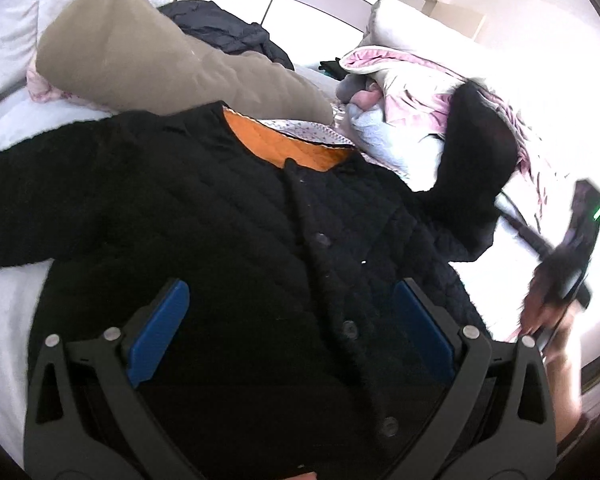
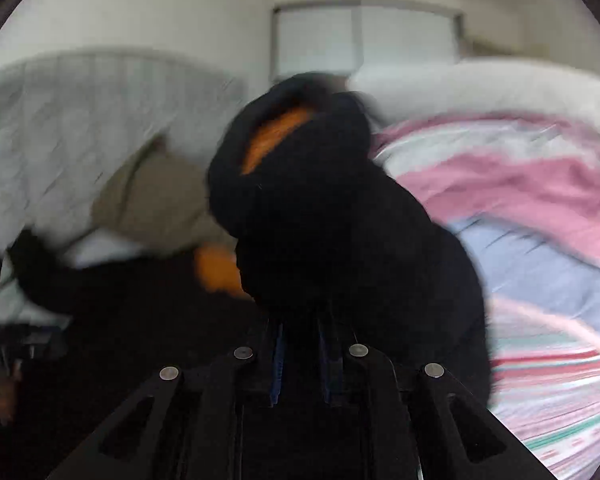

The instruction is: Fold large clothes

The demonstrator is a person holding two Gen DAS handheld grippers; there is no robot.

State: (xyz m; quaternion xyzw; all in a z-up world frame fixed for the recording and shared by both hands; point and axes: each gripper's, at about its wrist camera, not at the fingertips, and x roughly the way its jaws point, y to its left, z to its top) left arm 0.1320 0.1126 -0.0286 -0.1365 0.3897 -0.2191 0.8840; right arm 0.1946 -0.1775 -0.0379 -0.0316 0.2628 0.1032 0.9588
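Left wrist view
Jacket: black quilted jacket, orange lining, lies buttoned and front-up on the white bed.
Left tool: blue pads spread wide above the jacket, holding nothing.
Sleeve: raised at right.
Pillow: tan pillow beyond the collar.

Right wrist view
Right tool: pads nearly together, clamping the black sleeve, blurred.
Bedding: pink striped bedding at right.

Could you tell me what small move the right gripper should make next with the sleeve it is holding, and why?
Probably carry the sleeve across and lay it on the jacket front. The right gripper is shut on it, raised off the bed, while the left gripper hovers open over the buttoned, flat body.
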